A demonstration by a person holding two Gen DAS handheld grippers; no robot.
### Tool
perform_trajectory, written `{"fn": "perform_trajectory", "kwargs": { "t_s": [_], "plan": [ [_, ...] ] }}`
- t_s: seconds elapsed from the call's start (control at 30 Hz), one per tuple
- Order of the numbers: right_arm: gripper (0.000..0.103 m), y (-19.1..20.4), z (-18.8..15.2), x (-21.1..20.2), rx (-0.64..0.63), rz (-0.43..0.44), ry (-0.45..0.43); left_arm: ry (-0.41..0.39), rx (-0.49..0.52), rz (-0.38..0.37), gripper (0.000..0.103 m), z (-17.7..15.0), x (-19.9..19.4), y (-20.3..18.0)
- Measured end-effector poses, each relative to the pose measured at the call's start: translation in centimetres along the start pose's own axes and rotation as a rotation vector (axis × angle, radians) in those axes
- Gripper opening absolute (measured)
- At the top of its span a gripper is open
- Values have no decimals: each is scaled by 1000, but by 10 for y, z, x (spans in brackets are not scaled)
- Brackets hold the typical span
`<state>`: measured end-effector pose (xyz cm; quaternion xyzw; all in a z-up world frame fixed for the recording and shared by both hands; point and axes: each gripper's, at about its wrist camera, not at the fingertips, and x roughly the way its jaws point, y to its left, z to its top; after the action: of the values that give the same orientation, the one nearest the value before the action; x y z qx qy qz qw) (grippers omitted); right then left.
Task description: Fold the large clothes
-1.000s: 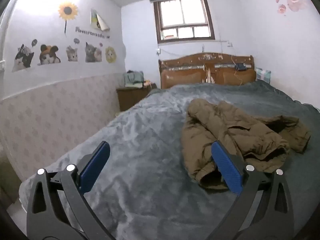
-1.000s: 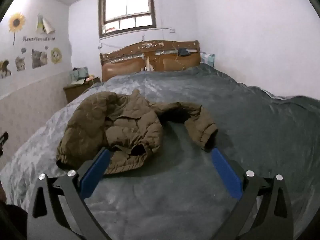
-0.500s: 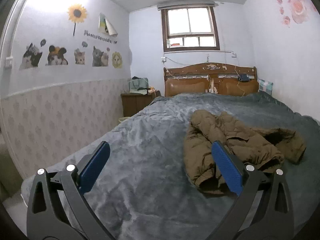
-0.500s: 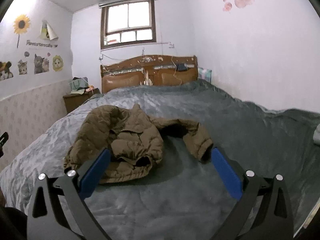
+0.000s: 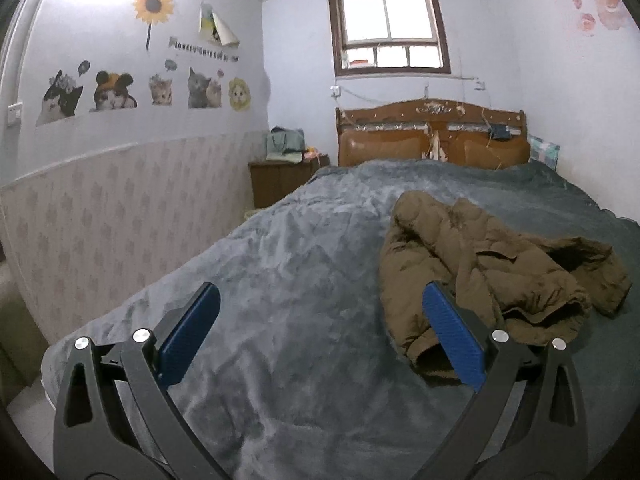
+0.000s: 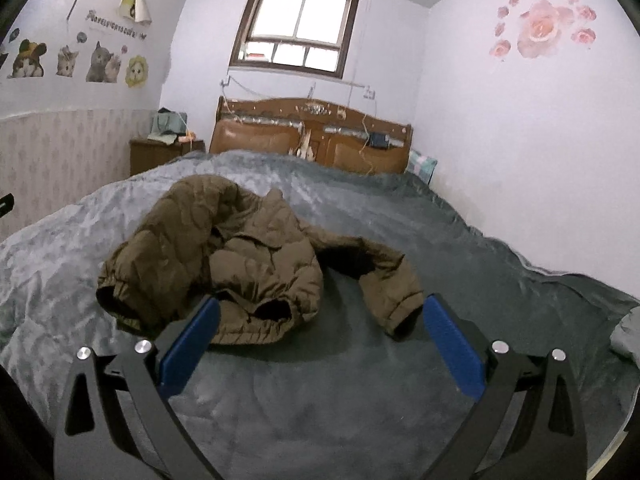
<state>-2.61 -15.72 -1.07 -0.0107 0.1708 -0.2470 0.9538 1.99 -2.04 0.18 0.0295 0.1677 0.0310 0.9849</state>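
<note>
- The bed [image 6: 460, 240] under its grey blanket gave me broad flat room for folding.
- The brown jacket [image 6: 224, 256] lay crumpled mid-bed, one sleeve [image 6: 384, 284] flung toward my right.
- I held the left tongs [image 5: 320, 332] and right tongs [image 6: 320, 336] wide open and empty above the blanket, short of the jacket, ready to spread it.

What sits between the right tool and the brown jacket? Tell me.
Nothing but bare grey blanket. In the right wrist view the open right tool hangs short of the crumpled brown jacket, with only that blanket between them.
</note>
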Motion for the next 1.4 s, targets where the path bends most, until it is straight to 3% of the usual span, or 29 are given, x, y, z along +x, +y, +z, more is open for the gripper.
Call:
{"fn": "perform_trajectory", "kwargs": {
  "t_s": [0.33,1.4],
  "plan": [
    [101,-13,-5,9,84,41,27,-3,73,7,100,-2,3,-18],
    [101,-16,-6,16,96,39,41,-12,74,11,100,-1,-1,-15]
  ]
}}
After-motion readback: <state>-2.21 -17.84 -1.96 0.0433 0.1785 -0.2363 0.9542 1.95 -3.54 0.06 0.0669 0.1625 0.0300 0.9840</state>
